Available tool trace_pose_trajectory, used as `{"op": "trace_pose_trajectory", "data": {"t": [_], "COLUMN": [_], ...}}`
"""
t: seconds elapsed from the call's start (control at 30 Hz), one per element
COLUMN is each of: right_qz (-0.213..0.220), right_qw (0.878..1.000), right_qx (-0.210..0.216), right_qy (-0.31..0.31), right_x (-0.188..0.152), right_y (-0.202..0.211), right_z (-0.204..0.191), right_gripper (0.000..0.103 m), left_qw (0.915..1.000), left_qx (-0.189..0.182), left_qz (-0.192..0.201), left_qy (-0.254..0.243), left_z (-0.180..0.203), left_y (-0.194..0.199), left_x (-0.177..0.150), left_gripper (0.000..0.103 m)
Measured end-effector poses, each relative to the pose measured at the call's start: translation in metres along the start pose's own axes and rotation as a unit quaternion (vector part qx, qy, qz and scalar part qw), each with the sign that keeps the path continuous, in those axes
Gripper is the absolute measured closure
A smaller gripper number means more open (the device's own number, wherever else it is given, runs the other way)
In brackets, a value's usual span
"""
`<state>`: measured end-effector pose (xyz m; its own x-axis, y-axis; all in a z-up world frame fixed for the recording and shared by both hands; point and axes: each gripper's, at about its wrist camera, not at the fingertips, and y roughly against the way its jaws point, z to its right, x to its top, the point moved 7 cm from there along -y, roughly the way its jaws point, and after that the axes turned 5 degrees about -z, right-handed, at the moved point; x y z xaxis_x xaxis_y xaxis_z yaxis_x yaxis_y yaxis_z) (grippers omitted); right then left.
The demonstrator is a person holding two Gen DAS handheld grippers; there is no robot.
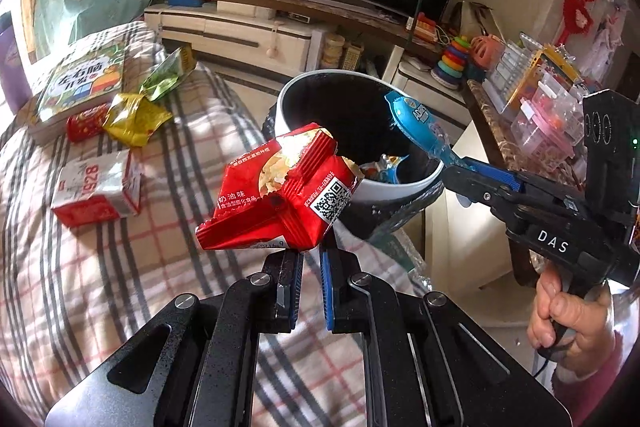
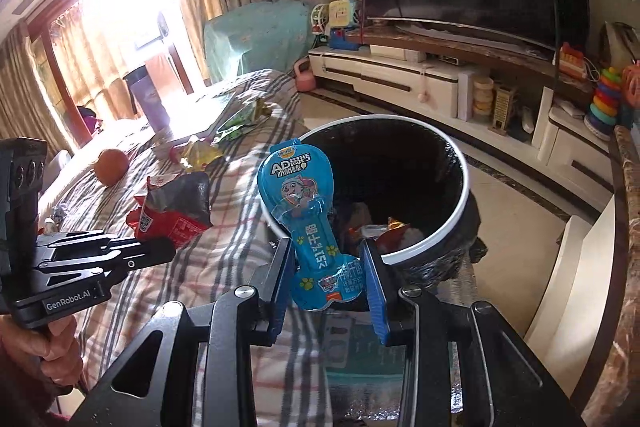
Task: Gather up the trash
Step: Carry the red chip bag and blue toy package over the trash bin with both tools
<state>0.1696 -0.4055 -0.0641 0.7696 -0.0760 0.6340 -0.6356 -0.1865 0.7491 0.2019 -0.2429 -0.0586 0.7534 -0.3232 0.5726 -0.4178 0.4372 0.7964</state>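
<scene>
My left gripper (image 1: 310, 255) is shut on a red snack wrapper (image 1: 280, 195) and holds it just short of the near rim of the trash bin (image 1: 400, 187). It also shows in the right wrist view (image 2: 172, 215). My right gripper (image 2: 326, 267) is shut on a blue cheese-stick wrapper (image 2: 298, 187) and holds it over the bin's (image 2: 460, 195) near rim. That wrapper (image 1: 416, 131) hangs over the bin's right rim in the left wrist view. The bin has a white rim, a black liner and some wrappers inside.
On the plaid bedcover (image 1: 100, 267) lie a red and white carton (image 1: 96, 187), a yellow wrapper (image 1: 134, 119), a green wrapper (image 1: 168, 75), a small red packet (image 1: 86, 121) and a book (image 1: 80, 83). An orange (image 2: 112, 165) sits farther back. A counter (image 1: 492, 131) with plastic boxes stands right.
</scene>
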Motion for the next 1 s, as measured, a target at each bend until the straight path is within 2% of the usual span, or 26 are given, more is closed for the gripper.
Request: {"op": "trace_pose_trajectory", "data": {"t": [0.53, 1.0], "right_qz": [-0.005, -0.015], "right_qw": [1.0, 0.999], "right_qx": [-0.017, -0.015], "right_qy": [-0.016, -0.043], "right_x": [0.019, 0.032], "right_y": [-0.014, -0.029], "right_z": [0.027, 0.049], "right_gripper": [0.069, 0.068], "left_qw": [0.9997, 0.9992], "left_qx": [-0.004, -0.005], "left_qz": [0.0, -0.005], "left_qy": [-0.025, -0.039], "left_z": [0.02, 0.036], "left_y": [-0.019, -0.043], "left_x": [0.035, 0.06], "left_gripper": [0.095, 0.095]}}
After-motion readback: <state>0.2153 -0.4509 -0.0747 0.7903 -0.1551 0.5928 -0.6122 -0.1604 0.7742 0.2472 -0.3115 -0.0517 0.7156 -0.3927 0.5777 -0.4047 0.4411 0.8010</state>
